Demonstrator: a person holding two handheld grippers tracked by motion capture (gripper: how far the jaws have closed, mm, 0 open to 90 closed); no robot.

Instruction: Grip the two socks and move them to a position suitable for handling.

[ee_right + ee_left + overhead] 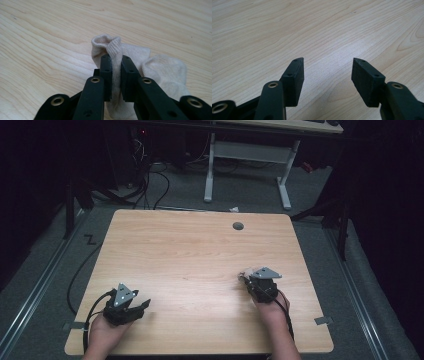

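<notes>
Sock [140, 60], one, beige, is pinched at its ribbed cuff by the right gripper [116, 65] on the wooden table [190, 250]; the left gripper [327, 72] is held open, near left.

Lab or recording room indicated, not home. Light wood-laminate table [200, 270] with round cable grommet hole [238, 226] set on grey carpet floor [45, 270]. Metal floor rails [35, 290] seen along both sides of table. Second desk on white metal legs [247, 167] placed behind. Loose black cables [150, 182] trailed over floor near dark equipment with small red light [144, 131]. Surroundings kept dark, curtained off.
</notes>
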